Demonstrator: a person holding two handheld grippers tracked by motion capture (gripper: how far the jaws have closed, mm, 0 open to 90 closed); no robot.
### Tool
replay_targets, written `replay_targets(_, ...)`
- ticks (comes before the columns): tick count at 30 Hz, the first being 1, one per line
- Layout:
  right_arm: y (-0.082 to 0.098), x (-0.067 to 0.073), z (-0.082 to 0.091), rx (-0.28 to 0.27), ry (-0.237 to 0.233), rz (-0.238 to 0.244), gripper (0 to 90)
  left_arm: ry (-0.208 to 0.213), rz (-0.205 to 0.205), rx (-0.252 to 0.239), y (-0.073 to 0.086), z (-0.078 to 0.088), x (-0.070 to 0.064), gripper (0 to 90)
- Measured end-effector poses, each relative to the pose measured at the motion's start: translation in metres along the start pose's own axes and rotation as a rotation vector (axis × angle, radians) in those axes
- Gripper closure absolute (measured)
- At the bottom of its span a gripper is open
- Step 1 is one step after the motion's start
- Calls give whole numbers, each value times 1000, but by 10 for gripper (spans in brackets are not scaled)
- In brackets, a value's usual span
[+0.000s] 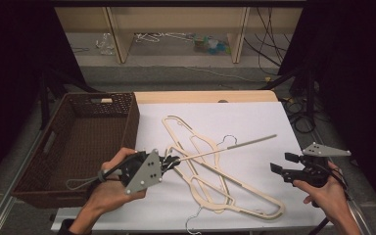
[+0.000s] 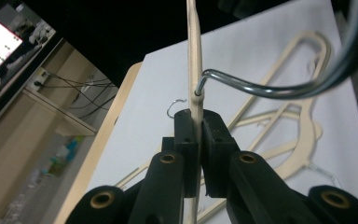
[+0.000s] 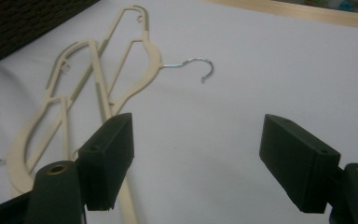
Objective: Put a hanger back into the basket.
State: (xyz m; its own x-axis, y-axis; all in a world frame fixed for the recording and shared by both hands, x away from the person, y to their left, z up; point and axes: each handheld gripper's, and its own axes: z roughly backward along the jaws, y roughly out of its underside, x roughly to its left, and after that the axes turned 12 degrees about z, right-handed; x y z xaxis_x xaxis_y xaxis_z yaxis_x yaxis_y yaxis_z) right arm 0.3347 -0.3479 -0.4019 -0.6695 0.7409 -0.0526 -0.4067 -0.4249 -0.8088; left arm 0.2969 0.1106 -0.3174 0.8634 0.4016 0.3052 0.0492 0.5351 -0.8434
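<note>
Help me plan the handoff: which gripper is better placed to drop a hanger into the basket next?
Left. The left gripper is already shut on a cream hanger and sits right beside the brown basket. The right gripper, jaws open and empty, is at the table's far side.

A dark brown woven rectangular basket [image 1: 132, 122] is set just beside the left tongs [image 1: 169, 161], on their outer side. A white sheet [image 1: 254, 117] is spread beneath both the left and the right tongs [image 1: 283, 163]. Well beyond them, a pale wooden shelf frame [image 1: 122, 34] is seen, with black cables [image 1: 269, 44] trailed on the floor.
</note>
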Motion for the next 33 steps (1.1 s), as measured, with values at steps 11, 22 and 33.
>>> replay_targets(11,11,47,-13,44,-93,126,279,103,393,-144,8,28,29,858)
replay_targets(22,16,63,-17,47,-132,149,266,84,588,-188,12,74,59,858)
replay_targets(33,18,66,-16,55,-143,156,265,38,692,-229,-4,131,100,858)
